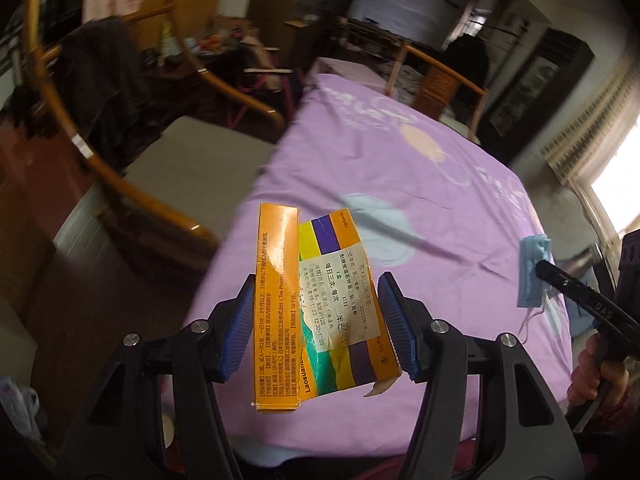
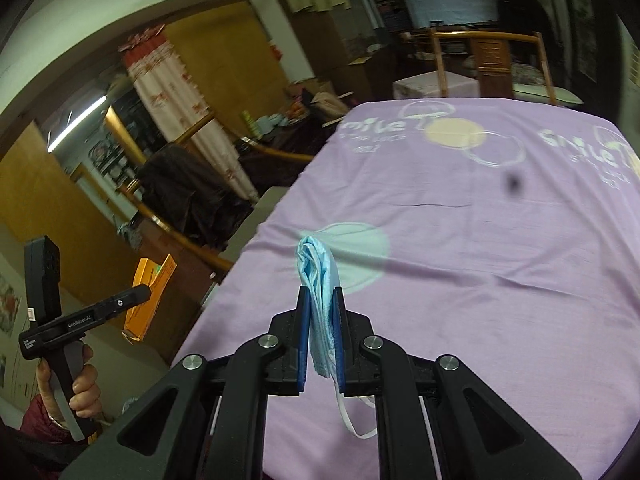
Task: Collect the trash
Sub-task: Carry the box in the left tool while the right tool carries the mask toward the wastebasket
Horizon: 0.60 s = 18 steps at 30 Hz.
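My left gripper is shut on an orange medicine box with a white label and holds it in the air above the near edge of the purple-covered table. The box also shows in the right wrist view, at the left, off the table's side. My right gripper is shut on a folded blue face mask, whose white ear loop hangs below the fingers. The mask also shows in the left wrist view, at the right.
The purple cloth has pale circles and white lettering. Wooden chairs stand to the left, one draped with dark clothing. Another chair stands at the far end. A window is at the right.
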### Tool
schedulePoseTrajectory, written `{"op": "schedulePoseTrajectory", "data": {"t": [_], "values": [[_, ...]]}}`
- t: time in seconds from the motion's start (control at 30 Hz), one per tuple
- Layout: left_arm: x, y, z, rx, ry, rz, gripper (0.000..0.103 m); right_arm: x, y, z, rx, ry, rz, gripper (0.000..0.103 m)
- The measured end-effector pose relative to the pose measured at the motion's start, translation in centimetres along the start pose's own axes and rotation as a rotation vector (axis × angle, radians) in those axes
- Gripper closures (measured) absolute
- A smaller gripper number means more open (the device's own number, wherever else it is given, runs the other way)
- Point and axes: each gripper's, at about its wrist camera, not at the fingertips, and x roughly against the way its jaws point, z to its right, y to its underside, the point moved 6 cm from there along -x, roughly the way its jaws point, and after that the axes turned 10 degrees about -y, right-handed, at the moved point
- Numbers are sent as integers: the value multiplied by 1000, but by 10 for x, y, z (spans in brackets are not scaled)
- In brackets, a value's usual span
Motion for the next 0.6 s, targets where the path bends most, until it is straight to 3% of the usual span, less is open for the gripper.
{"op": "schedulePoseTrajectory", "data": {"t": [0.27, 0.43, 0.6], "values": [[32, 34, -119, 130, -112, -7, 44, -62, 3, -108, 110, -93, -96, 92], [45, 62, -171, 164, -181, -24, 44, -93, 17, -165, 169, -159, -154, 92], [42, 90, -205, 240, -226, -55, 44, -96, 23, -194, 241, -178, -206, 92]]}}
